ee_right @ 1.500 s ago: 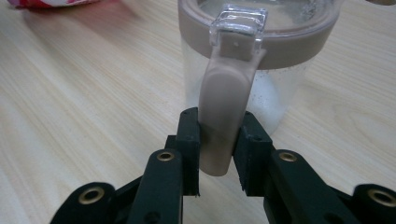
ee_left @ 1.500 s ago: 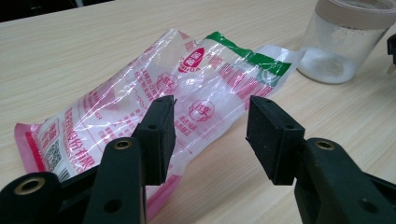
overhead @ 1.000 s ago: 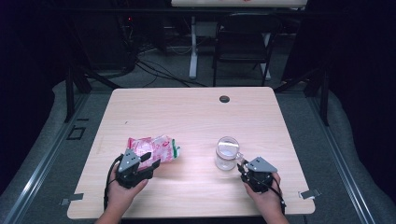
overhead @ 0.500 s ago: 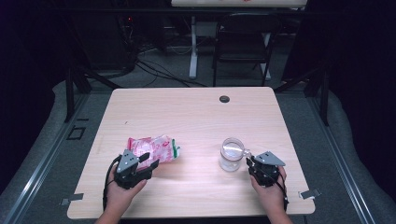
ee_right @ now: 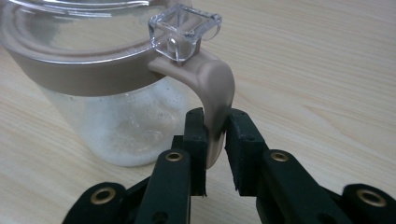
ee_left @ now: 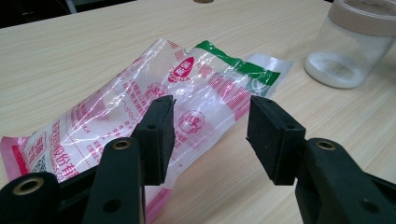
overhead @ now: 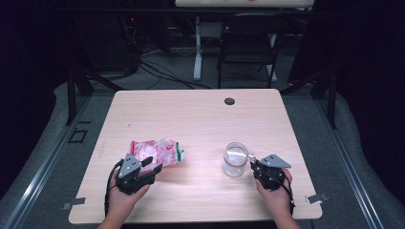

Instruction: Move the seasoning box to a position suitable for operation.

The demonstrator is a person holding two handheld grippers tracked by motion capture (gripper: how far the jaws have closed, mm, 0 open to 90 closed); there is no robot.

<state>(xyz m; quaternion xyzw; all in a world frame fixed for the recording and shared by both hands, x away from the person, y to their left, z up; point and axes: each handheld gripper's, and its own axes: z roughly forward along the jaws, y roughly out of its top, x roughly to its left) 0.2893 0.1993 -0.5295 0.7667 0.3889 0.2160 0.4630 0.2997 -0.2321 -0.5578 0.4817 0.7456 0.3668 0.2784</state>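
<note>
Right gripper view, clear jar [ee_right: 107, 93], beige handle [ee_right: 212, 93]

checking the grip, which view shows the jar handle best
The right gripper view: the jar handle sits close up, pinched between the right gripper fingers. The high view shows it tiny; the left gripper view shows the jar's far side.

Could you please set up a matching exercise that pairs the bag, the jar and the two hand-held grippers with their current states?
Things:
1. plastic bag
2. jar
3. left hand-held gripper
4. right hand-held gripper

States:
A. shut on a beige handle
B. lying flat on the table
C. open, jaws apart over the bag's edge
D. upright, lid on, white powder at the bottom

Pairs: 1-B, 2-D, 3-C, 4-A
</note>
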